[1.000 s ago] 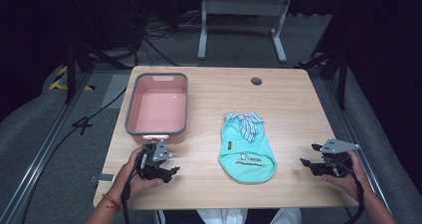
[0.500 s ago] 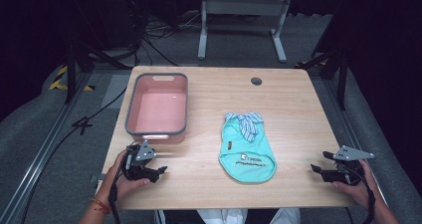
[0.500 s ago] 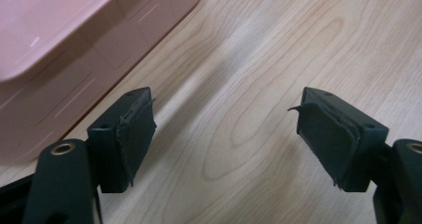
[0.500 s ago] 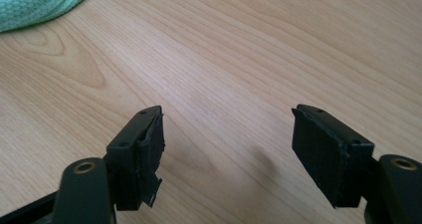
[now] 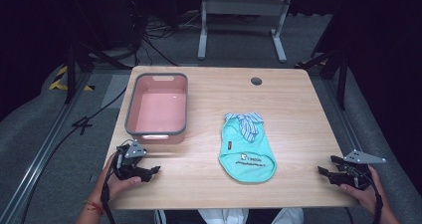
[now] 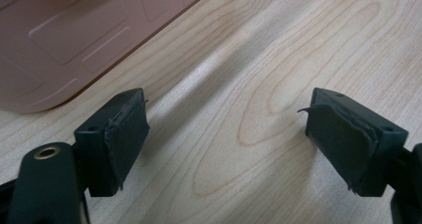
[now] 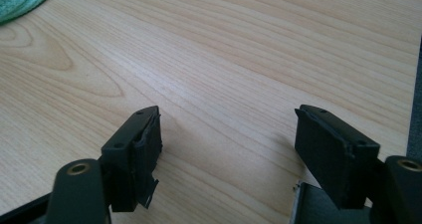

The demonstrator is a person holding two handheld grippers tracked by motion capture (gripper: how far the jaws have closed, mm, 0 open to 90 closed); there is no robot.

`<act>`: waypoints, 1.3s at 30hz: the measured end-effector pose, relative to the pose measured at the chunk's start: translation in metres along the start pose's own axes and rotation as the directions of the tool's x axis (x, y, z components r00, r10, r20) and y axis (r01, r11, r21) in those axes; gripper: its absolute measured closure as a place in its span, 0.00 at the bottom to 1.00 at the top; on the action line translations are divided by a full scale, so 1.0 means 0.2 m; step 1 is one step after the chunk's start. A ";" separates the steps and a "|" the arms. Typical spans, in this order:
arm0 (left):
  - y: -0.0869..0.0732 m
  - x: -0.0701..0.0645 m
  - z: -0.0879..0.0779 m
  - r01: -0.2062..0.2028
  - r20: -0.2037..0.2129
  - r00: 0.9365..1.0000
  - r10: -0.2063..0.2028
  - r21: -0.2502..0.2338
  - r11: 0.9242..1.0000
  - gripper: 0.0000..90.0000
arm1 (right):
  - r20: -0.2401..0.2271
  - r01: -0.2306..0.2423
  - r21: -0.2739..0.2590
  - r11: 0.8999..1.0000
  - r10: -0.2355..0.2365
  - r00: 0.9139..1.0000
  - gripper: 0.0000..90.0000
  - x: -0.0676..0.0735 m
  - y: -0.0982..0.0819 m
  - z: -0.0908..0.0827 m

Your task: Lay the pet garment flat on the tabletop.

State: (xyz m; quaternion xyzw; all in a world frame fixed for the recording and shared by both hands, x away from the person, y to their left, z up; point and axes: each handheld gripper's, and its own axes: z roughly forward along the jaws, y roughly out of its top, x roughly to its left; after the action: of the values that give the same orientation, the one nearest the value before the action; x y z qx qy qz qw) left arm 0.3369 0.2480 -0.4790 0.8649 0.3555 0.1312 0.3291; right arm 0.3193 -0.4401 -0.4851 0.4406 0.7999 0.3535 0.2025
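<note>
High view: small teal garment [image 5: 246,149] lies flat mid-worktop, striped collar end pointing away from the person, hem toward them. Pink tub [image 5: 158,108] sits left of it, apart, nothing inside that I can see. Left gripper [image 5: 152,171] is at the near-left edge just in front of the tub; right gripper [image 5: 322,171] at the near-right corner, well apart from the garment. Both sets of jaws have just been opening and stand released, nothing between them; left gripper view has bare wood between the pads [image 6: 127,134] with the tub wall [image 6: 64,40] beside them, right gripper view has bare wood and just a sliver of the garment [image 7: 22,0] at the top left. My read: garment is the target, the tub is probably where it goes. Risks from here: both grippers ride low, so a flat approach could shove the cloth and bunch it instead of pinching it. Thin fabric on wood, so pads may close on one layer only and the rest drags. Left gripper is close to the tub; a sideways swing could knock it.
</note>
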 end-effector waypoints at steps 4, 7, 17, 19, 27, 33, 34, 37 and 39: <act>-0.02 0.01 0.01 0.003 0.001 1.000 -0.003 -0.034 0.999 0.15 | 0.004 -0.027 -0.003 1.000 0.027 1.000 0.27 -0.01 -0.01 0.00; -0.02 0.01 0.01 0.005 0.003 1.000 -0.005 -0.035 0.999 0.15 | 0.003 -0.030 -0.002 1.000 0.030 1.000 0.27 -0.01 -0.02 0.00; -0.02 0.01 0.01 0.006 0.006 1.000 -0.006 -0.036 0.999 0.15 | 0.002 -0.031 -0.002 1.000 0.031 1.000 0.26 -0.01 -0.02 0.00; -0.02 0.01 0.01 -0.007 0.002 1.000 0.007 -0.034 0.999 0.15 | 0.002 -0.031 -0.002 1.000 0.031 1.000 0.26 -0.01 -0.02 0.00; -0.02 0.01 0.01 0.005 0.002 1.000 -0.005 -0.037 0.999 0.15 | 0.008 -0.038 -0.001 0.999 0.038 0.999 0.26 -0.01 -0.01 0.00; -0.02 0.01 0.01 0.004 0.002 1.000 -0.004 -0.037 0.999 0.15 | 0.011 -0.040 -0.001 0.999 0.040 0.999 0.26 -0.01 -0.01 0.00; -0.02 0.01 0.01 0.004 0.002 1.000 -0.004 -0.037 0.999 0.15 | 0.011 -0.040 -0.001 0.999 0.040 0.999 0.26 -0.01 -0.01 0.00; -0.02 0.01 0.01 0.005 0.003 1.000 -0.005 -0.037 0.999 0.15 | 0.015 -0.045 -0.001 0.999 0.045 0.999 0.26 -0.01 -0.01 0.00; -0.02 0.01 0.01 0.005 0.002 1.000 -0.005 -0.037 0.999 0.15 | 0.016 -0.046 0.000 0.999 0.046 0.999 0.26 -0.01 -0.01 0.00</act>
State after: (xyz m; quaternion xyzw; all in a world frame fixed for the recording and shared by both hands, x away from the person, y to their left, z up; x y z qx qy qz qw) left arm 0.3369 0.2504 -0.4833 0.8580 0.3547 0.1359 0.3456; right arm 0.3189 -0.4426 -0.4869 0.4618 0.7879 0.3545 0.2007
